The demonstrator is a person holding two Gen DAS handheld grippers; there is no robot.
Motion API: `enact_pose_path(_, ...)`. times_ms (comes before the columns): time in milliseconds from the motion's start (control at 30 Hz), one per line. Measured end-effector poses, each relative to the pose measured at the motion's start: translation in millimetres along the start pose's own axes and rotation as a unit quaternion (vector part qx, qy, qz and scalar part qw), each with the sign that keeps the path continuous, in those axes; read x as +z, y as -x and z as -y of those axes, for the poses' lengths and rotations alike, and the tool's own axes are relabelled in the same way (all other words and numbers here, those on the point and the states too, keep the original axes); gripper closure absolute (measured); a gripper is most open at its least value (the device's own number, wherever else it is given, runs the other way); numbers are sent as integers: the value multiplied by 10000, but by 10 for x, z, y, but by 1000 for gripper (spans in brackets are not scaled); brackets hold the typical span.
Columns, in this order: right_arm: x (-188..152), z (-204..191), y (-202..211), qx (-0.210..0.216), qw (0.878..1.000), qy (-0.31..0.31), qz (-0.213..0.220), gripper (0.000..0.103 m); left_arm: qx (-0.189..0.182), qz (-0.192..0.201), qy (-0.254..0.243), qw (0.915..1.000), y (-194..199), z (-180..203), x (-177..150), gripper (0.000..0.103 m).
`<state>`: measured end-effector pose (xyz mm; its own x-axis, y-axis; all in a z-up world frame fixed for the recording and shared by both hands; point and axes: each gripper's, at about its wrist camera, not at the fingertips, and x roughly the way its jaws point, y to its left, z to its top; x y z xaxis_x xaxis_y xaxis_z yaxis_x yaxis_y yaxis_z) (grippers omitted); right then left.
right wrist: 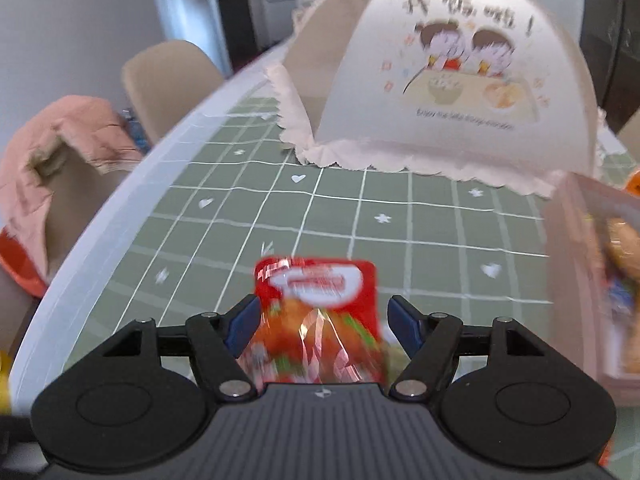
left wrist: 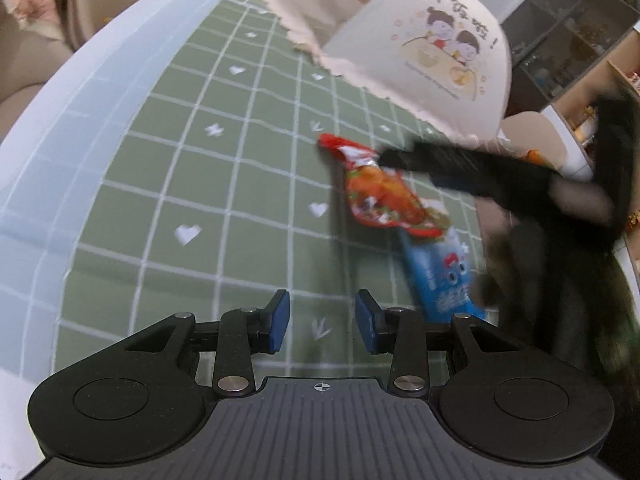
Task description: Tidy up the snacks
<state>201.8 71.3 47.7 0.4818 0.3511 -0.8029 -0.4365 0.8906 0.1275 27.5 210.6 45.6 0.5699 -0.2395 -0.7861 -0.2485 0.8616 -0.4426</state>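
Red snack packet (right wrist: 320, 320): label writing blurred, unreadable.

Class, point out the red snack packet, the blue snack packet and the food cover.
red snack packet (right wrist: 320, 320), right wrist view, packet middle.
blue snack packet (left wrist: 440, 276), left wrist view, printed front.
food cover (right wrist: 448, 80), right wrist view, cartoon panel.

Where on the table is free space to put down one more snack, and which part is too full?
Free: the green checked cloth between the food cover and the red packet, and the stretch toward the table's white edge. Crowded: the right side, where the red packet overlaps the blue packet, beside the pink box.
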Motion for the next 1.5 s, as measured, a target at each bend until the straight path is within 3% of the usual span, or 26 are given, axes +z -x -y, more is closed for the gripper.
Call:
enact_pose_path(67,75,-47,-257,-4,9994,-106,-327,32,74,-47,-30,10000,3,-10,-20,63)
enact_pose_path(100,90,-62,-328,-78,9990,-128,-421,25,119,-67,-68,9999,6,-11,-28,63)
enact_pose_path(167,59,-138,-404,-375,9978,62,-547,18,177,-78,-132,9997,-1,-7,-33,63)
enact_pose_path(300,-64,-231,-424,-312,9952,619,-688,15,113,-136,-146,9997,-54,13,-41,63)
enact_pose_path(367,-97,-233,-286,-195,9945,841,-589,30,96,-178,-189,9996,-86,52,-54,63)
enact_pose_path(400,-92,-217,-180,-80,9946,908,-502,52,85,-199,-216,9995,-104,71,-55,63)
enact_pose_path(433,-90,-192,-40,15,9946,961,-388,56,69,-223,-256,9994,-120,96,-56,63)
enact_pose_path(467,-97,-166,103,129,9944,1013,-268,75,50,-249,-307,9992,-137,129,-57,63)
enact_pose_path(567,-167,-26,543,312,9933,1113,-6,102,-24,-317,-477,9984,-191,258,-62,63)
enact_pose_path(700,-384,385,887,-25,9968,790,107,102,-198,-385,-769,9961,-260,464,-66,63)
enact_pose_path(800,-674,760,1077,-506,9978,406,106,102,-298,-320,-933,9947,-302,585,-19,63)
enact_pose_path(933,-1108,1168,1429,-847,9962,-163,138,101,-422,-275,-1069,9930,-347,722,90,63)
enact_pose_path(1033,-1409,1407,1577,-1044,9926,-615,58,85,-659,-407,-1200,9897,-413,888,94,63)
enact_pose_path(1100,-1591,1529,1624,-1195,9884,-942,23,67,-866,-606,-1313,9857,-507,1031,49,63)
enact_pose_path(1267,-1844,1704,1599,-1364,9801,-1439,40,67,-1154,-1014,-1597,9751,-715,1357,-154,63)
enact_pose_path(1333,-1814,1728,1532,-1235,9783,-1654,154,62,-1189,-1073,-1682,9727,-753,1456,-201,63)
enact_pose_path(1400,-1756,1728,1449,-1177,9767,-1772,270,45,-1189,-1059,-1800,9707,-766,1535,-193,63)
enact_pose_path(1500,-1675,1630,1254,-1174,9785,-1684,219,46,-1230,-1079,-1905,9680,-735,1596,-202,63)
